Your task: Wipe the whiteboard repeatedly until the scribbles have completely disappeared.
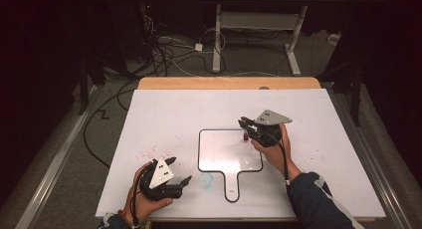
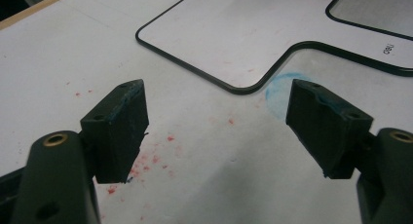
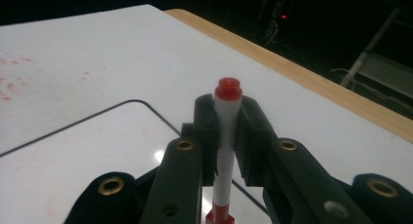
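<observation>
Whiteboard (image 1: pixel 219 149) lies mid-table. Right gripper (image 3: pixel 227 131) at its 2 o'clock corner, jaws clamped on red-capped marker (image 3: pixel 227 117), which stands upright between pads. Left gripper (image 2: pixel 216 126) at board's 8 o'clock, jaws apart, empty.

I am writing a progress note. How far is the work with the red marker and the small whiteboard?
Done: the right gripper is shut on the red marker, holding it above the whiteboard's upper right corner. In hand: bringing it to the board. Left: any writing, since the board looks unmarked. The left gripper is open above the stained table.
</observation>
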